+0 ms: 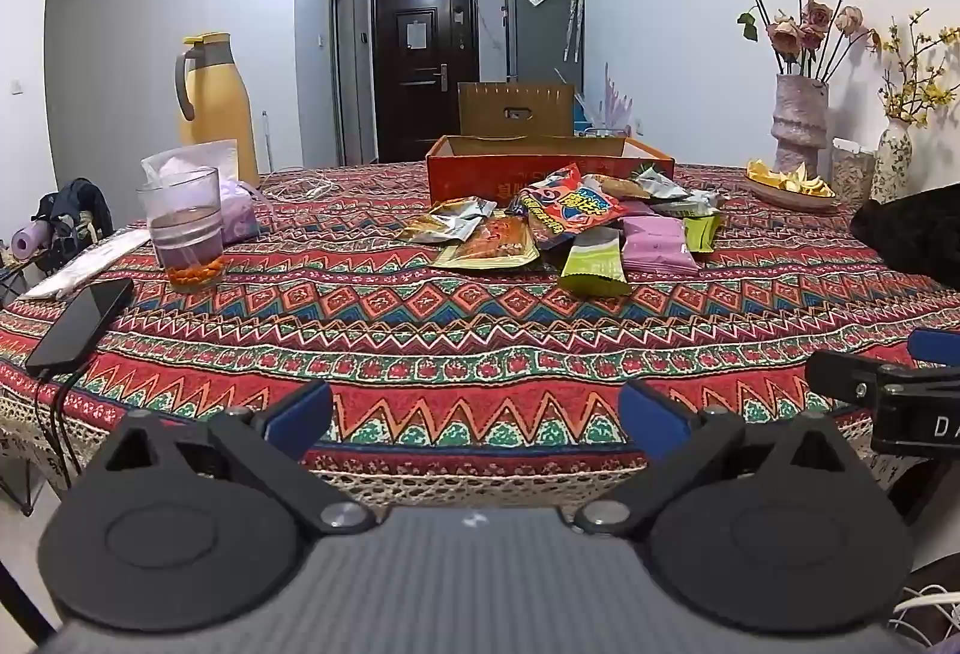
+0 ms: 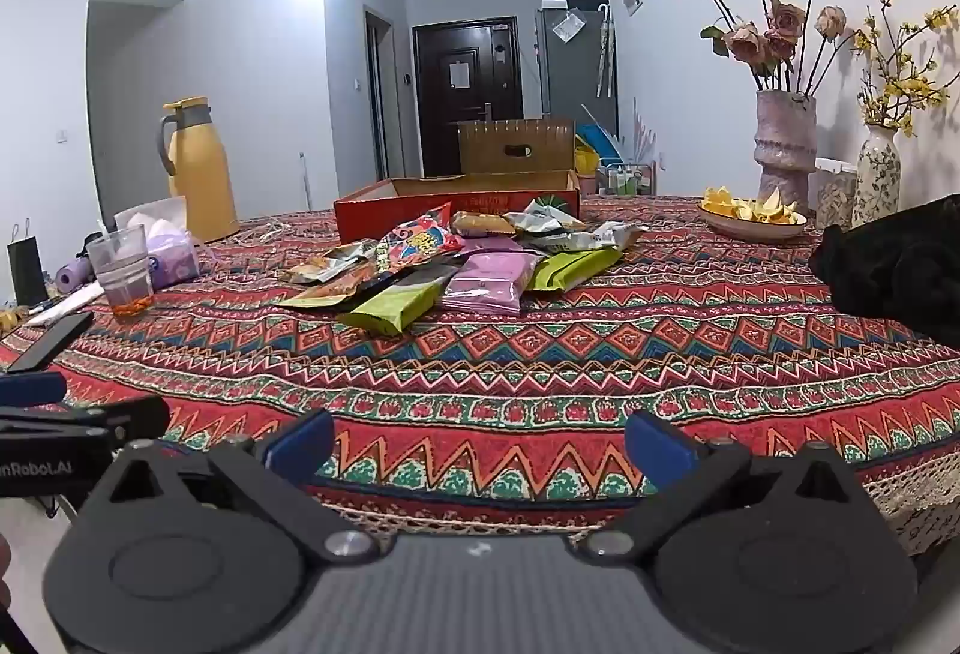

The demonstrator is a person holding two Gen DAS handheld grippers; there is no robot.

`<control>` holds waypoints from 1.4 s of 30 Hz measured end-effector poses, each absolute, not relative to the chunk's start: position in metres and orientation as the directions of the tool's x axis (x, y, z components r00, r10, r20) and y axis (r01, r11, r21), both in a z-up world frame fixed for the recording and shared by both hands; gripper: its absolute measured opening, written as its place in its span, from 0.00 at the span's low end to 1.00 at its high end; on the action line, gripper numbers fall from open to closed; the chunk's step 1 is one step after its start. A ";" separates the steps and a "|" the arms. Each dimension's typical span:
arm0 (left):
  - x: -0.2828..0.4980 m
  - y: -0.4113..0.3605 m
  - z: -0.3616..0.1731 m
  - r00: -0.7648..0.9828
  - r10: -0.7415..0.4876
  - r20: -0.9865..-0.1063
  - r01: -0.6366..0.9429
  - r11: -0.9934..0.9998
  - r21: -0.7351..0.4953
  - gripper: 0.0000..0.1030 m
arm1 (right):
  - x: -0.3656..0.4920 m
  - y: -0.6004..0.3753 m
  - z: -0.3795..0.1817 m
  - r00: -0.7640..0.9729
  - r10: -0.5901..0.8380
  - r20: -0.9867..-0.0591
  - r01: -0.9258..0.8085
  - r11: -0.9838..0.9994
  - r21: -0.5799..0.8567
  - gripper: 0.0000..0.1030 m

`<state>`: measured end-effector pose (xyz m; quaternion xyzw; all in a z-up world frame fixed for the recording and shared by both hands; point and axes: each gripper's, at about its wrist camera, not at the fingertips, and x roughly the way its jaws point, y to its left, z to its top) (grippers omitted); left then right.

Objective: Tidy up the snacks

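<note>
Across the middle of the patterned red woven tablecloth (image 1: 480, 330) lies a loose heap of foil and plastic snack packets (image 1: 564, 228) (image 2: 456, 264), with a lime-green packet (image 1: 594, 267) and a pink one (image 1: 657, 243) nearest the viewer. Just behind the heap sits an open red cardboard box (image 1: 549, 165) (image 2: 456, 201). Well short of the snacks, at the table's near edge, the left gripper (image 1: 477, 414) and right gripper (image 2: 479, 444) hover side by side, each with its blue-padded fingers spread wide and nothing between them. Off to the left stand a clear glass tumbler (image 1: 183, 228), a black phone (image 1: 81, 324) and a yellow thermos jug (image 1: 210, 105); to the right, a vase of dried roses (image 1: 801, 126).
</note>
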<state>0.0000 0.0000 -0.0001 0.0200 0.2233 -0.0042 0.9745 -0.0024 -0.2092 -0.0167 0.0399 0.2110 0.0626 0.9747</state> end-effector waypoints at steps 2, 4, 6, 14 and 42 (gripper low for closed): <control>0.000 0.001 0.000 0.899 -0.001 -0.437 0.018 0.999 0.035 1.00 | -0.003 -0.209 -0.016 0.904 0.137 -0.405 -0.104 0.989 0.102 1.00; 0.001 0.001 0.000 0.898 0.000 -0.439 0.017 0.999 0.035 1.00 | -0.003 -0.209 -0.016 0.903 0.135 -0.409 -0.103 0.990 0.100 1.00; 0.001 0.003 0.001 0.898 0.001 -0.440 0.016 0.999 0.034 1.00 | -0.002 -0.209 -0.016 0.902 0.132 -0.410 -0.101 0.990 0.097 1.00; -0.001 0.010 -0.003 0.899 0.003 -0.437 0.015 0.999 0.037 1.00 | 0.000 -0.211 -0.015 0.903 0.133 -0.408 -0.107 0.990 0.088 1.00; -0.001 0.005 -0.001 0.900 0.023 -0.435 0.000 0.999 0.052 1.00 | 0.000 -0.213 -0.015 0.901 0.129 -0.414 -0.101 0.991 0.088 1.00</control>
